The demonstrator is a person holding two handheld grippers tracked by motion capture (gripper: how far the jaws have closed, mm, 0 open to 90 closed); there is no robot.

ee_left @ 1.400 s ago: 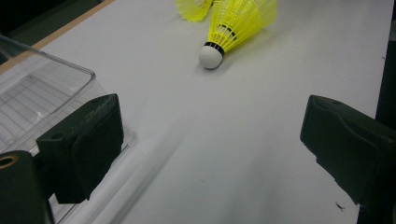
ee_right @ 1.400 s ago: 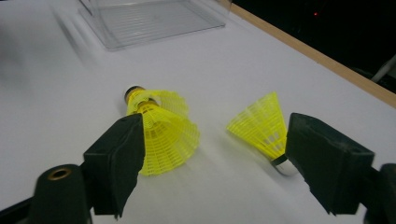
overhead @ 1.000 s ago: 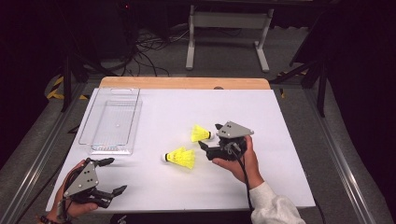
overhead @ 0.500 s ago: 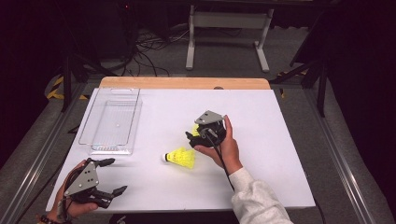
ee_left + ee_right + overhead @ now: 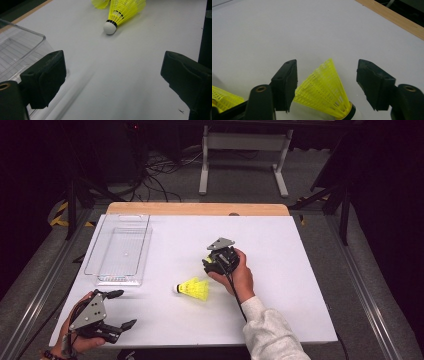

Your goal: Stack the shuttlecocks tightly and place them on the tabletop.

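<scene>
now r gripper (image 5: 325,82) fingers just closing round far shuttlecock (image 5: 324,92), not yet pinching; l gripper (image 5: 112,82) fingers wide open

Looks like we're in some lab or test room: dark walls, a white table (image 5: 300,270) on a metal frame (image 5: 372,310), loose cables (image 5: 160,170) on grey carpet.

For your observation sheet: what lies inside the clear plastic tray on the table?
The clear tray holds nothing; its ribbed floor shows through. Both yellow shuttlecocks are outside it: one lies on the white table, the other sits between the right gripper jaws, which have just been closing.
</scene>
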